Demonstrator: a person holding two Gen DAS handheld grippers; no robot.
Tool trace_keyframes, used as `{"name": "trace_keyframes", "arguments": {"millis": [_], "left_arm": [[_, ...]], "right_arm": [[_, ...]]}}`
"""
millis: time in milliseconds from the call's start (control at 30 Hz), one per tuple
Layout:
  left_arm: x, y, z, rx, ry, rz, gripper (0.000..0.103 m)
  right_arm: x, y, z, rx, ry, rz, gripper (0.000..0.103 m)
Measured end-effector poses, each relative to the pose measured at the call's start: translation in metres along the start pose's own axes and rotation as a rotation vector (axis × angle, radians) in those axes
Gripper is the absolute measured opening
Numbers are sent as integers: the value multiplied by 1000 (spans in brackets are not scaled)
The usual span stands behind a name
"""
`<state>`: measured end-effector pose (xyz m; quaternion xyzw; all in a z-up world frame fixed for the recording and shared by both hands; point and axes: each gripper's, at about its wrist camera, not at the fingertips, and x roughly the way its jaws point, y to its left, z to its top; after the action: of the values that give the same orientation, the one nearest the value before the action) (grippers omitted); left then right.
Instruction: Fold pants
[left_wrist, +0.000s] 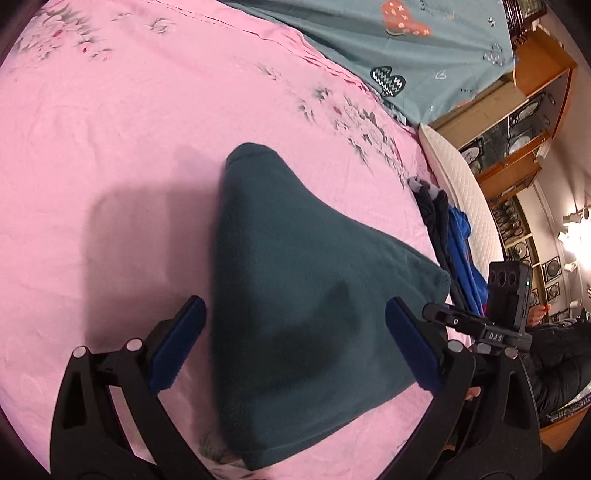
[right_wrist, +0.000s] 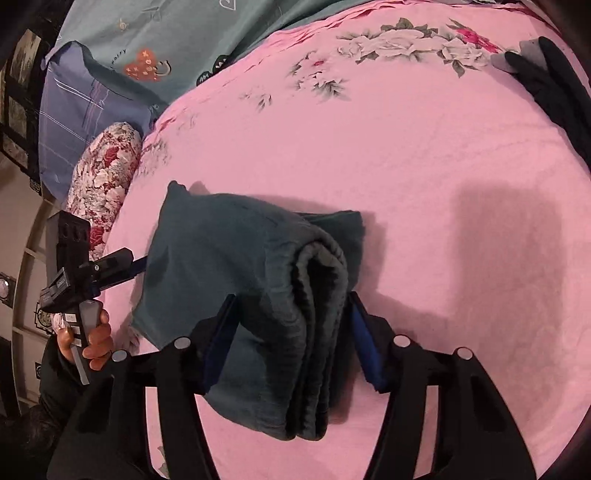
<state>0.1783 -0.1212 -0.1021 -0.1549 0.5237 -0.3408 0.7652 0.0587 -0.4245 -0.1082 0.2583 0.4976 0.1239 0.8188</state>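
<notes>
While the folded teal pants (left_wrist: 295, 295) lie in a thick stack on the pink bedsheet (left_wrist: 110, 166), both grippers sit over them. The left gripper (left_wrist: 295, 343) has its fingers spread wide apart. The right gripper (right_wrist: 291, 339) likewise stands apart, its fingers flanking the stacked edge without pinching.

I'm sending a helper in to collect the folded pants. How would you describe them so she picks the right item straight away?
Start at the pink floral bedsheet covering the bed. Near its middle lies one thick, dark teal fleece bundle, the folded pants, its stacked layers showing along one edge. The other dark clothes are navy and bright blue, unfolded, heaped at the mattress edge.
</notes>
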Motion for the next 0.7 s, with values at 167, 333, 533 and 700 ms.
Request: {"name": "trace_keyframes", "arguments": {"millis": [167,333,533,700], "left_arm": [[13,0,-5,-25,79,-52,31],[5,-1,-5,-31,43,-65,16],[-17,-26,3,23,-44,-48,15],[-33,-29,22,25,-94,-32,15]], "right_arm": [[2,0,-7,-14,33,67,24],[-14,10,-7,-35,-30,92,22],[-37,35,10,-96,-82,106,22],[-43,53,39,-122,-112,128,22]]}}
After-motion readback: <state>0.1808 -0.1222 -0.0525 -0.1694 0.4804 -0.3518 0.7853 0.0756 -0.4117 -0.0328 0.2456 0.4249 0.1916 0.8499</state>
